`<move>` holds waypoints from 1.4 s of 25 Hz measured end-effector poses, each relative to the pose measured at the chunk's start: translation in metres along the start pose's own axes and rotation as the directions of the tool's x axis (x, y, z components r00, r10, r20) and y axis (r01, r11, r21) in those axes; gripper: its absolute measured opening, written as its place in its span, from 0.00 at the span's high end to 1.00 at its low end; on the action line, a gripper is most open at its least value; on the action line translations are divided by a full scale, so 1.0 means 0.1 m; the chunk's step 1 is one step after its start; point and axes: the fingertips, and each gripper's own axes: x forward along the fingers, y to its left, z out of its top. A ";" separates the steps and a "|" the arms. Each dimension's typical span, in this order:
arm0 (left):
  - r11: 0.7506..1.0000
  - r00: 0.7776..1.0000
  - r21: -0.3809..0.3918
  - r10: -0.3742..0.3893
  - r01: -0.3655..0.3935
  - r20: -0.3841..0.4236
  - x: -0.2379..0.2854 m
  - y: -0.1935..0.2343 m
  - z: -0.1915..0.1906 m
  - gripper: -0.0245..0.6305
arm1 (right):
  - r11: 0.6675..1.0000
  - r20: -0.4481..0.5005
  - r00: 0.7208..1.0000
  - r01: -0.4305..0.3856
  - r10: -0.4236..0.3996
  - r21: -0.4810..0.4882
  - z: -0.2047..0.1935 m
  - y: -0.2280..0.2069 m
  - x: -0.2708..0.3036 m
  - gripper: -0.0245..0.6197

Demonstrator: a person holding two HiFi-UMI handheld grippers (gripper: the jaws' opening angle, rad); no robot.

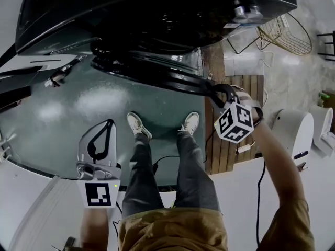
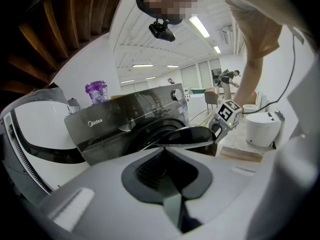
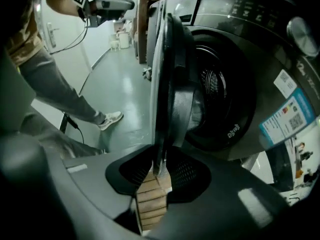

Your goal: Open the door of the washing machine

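The right tongs [image 3: 159, 170] clamp the door [image 3: 172, 79] edge; the left tongs [image 2: 175, 196] are together, empty. The door is partly open; next, probably pull wider.

The washing machine [image 3: 240, 59] is dark grey with a glossy black front, and its door [image 3: 172, 84] is black. Its label [image 3: 292, 111] is blue and white. The floor [image 1: 104, 103] is shiny grey-green and the planks [image 1: 246, 88] are brown wood. The trousers [image 1: 193, 177] are dark grey, the shirt [image 1: 172, 229] mustard, the shoes [image 1: 138, 125] white. The marker cubes [image 1: 234, 122] show black squares on white.
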 end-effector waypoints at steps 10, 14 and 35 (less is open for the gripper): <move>1.000 1.000 0.027 -0.004 0.004 0.020 -0.17 -0.25 0.06 0.87 | 0.987 0.006 0.995 0.098 -0.100 0.129 0.02 0.15 0.00 0.82; 0.999 0.999 0.026 0.028 -0.029 0.031 -0.30 -0.23 0.09 0.87 | 0.984 0.009 0.995 0.093 -0.096 0.150 0.02 0.28 -0.04 0.82; 0.993 0.994 -0.056 0.103 -0.100 0.039 -1.03 -0.15 -0.24 0.87 | 0.953 0.033 0.999 0.012 -0.024 0.302 0.35 1.50 0.01 0.82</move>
